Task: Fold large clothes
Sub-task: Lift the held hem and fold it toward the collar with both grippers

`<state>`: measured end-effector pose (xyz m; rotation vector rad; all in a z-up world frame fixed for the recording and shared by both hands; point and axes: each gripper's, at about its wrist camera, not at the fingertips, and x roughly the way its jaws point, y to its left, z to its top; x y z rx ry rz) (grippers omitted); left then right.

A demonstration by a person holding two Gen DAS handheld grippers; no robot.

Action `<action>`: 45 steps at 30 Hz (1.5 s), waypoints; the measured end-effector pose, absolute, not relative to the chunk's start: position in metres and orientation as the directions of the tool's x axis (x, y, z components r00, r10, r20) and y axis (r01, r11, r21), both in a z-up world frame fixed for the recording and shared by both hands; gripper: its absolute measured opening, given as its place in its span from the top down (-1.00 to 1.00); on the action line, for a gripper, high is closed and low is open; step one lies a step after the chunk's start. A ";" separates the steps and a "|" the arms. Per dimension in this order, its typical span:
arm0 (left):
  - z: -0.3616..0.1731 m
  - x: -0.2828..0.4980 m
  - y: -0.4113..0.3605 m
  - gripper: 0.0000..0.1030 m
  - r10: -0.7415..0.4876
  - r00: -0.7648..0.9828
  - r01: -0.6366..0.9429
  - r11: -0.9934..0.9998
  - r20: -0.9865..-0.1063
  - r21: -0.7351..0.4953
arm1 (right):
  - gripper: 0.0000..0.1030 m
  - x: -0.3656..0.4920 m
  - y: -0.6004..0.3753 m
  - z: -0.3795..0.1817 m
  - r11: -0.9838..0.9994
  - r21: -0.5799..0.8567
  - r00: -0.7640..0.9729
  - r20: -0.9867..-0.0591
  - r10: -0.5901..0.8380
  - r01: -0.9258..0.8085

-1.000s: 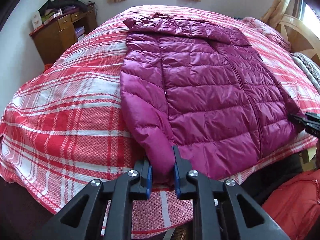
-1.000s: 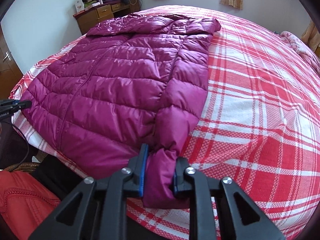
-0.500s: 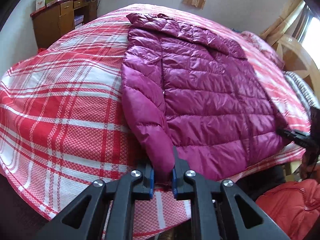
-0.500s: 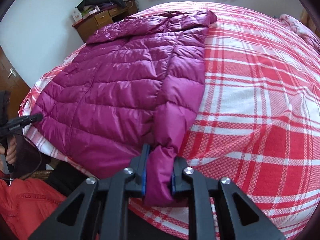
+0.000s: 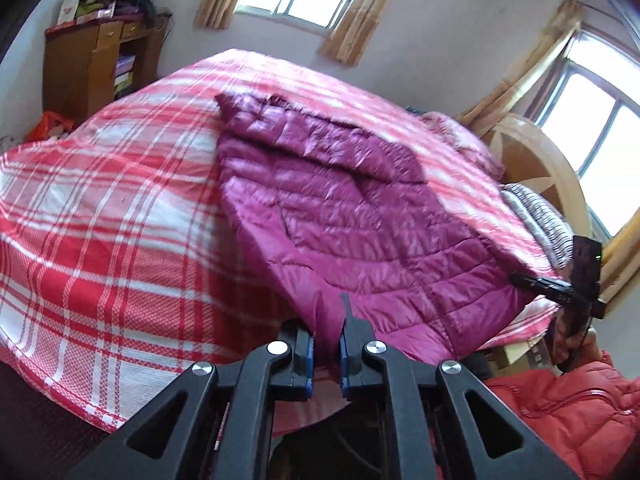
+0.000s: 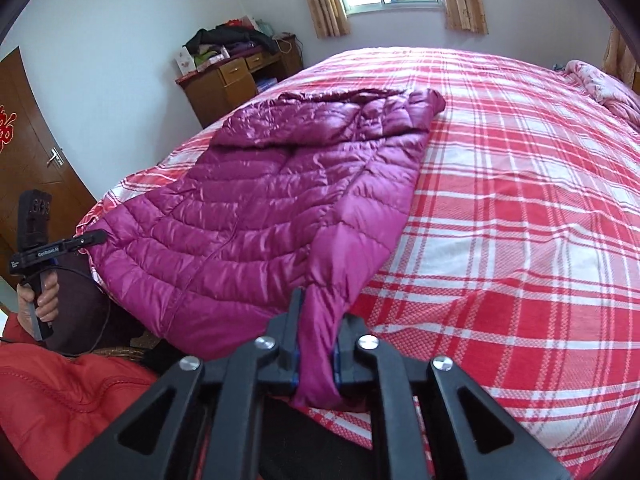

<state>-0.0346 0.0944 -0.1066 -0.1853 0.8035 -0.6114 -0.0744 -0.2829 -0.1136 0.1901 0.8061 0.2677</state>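
Observation:
A magenta quilted down jacket lies spread on the red-and-white plaid bed, hood toward the far side. My left gripper is shut on the cuff of one sleeve and holds it lifted off the bed. My right gripper pinches the other sleeve's cuff, its jaws still closing, and that sleeve is raised too. Each gripper also shows at the edge of the other's view: the right gripper and the left gripper, each at a bottom corner of the jacket.
A person's red padded coat is close below the grippers, with a hand on the handle. A wooden cabinet stands beyond the bed, a headboard and striped pillow to one side, a door.
Both grippers tightened on the sleeve cuffs and rose, tilting up so more of the room shows. The two sleeves lifted off the bed with them.

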 end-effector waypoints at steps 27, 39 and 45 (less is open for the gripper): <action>-0.048 0.049 0.084 0.84 -0.490 0.649 0.274 0.864 -0.582 -0.421 | 0.75 0.019 -0.353 -0.055 0.832 0.553 0.740 -0.538 0.404 -0.052; -0.062 0.184 0.036 0.84 -0.308 0.678 0.096 0.937 -0.668 -0.334 | 0.76 0.156 -0.370 -0.062 0.822 0.565 0.729 -0.594 0.340 0.076; -0.069 0.243 0.028 0.84 -0.253 0.674 0.010 0.943 -0.694 -0.333 | 0.76 0.220 -0.386 -0.079 0.789 0.592 0.719 -0.620 0.315 0.165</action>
